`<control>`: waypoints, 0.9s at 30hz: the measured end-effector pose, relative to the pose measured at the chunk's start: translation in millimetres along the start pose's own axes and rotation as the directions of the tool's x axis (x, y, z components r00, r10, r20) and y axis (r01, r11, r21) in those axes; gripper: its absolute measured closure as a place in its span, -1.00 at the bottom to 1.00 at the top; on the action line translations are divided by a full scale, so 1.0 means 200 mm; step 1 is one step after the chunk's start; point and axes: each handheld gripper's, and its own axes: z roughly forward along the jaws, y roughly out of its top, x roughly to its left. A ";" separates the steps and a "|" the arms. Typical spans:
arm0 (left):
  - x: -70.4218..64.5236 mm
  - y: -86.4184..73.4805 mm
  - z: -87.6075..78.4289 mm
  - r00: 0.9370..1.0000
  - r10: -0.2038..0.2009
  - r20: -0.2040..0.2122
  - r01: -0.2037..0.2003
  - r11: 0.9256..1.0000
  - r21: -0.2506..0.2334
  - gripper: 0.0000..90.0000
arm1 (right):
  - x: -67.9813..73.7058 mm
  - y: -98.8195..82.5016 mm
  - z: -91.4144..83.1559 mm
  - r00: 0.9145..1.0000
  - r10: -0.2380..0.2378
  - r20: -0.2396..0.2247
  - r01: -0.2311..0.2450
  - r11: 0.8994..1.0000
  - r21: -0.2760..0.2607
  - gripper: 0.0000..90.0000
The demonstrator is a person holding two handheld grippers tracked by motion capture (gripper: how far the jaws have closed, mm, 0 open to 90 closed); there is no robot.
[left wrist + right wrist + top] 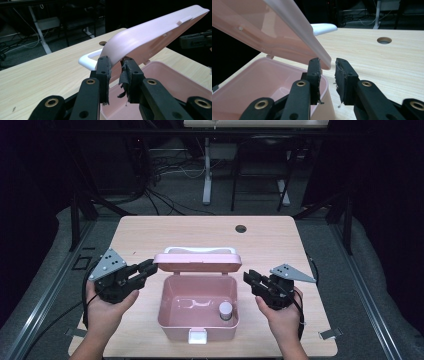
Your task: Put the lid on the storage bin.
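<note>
Pink and open, the storage box point(197, 307) sits near the front edge of the wooden surface point(150, 232), its white latch point(197, 336) facing the person and a small grey-capped bottle point(226, 311) standing in its right front corner. At the left, the left gripper point(148, 268) has its jaws parted around the left corner of the raised lid point(198, 262), pads not pressing. A white handle point(200, 250) shows behind the lid. At the right, the right gripper point(250, 279) stands released, jaws apart just beside the lid's right edge.
</note>
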 end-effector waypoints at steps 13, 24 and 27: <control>-0.02 -0.03 -0.03 1.000 -0.004 0.016 0.004 1.000 -0.002 0.68 | -0.02 -0.01 0.00 1.000 0.000 0.005 0.000 1.000 0.007 0.57; -0.03 -0.06 -0.04 1.000 -0.002 0.023 0.002 1.000 0.003 0.67 | -0.03 -0.02 0.00 1.000 0.003 0.012 -0.003 1.000 0.004 0.56; -0.04 -0.06 -0.05 1.000 0.000 0.026 0.000 1.000 0.006 0.66 | -0.03 -0.02 0.00 1.000 0.003 0.010 -0.003 1.000 0.006 0.56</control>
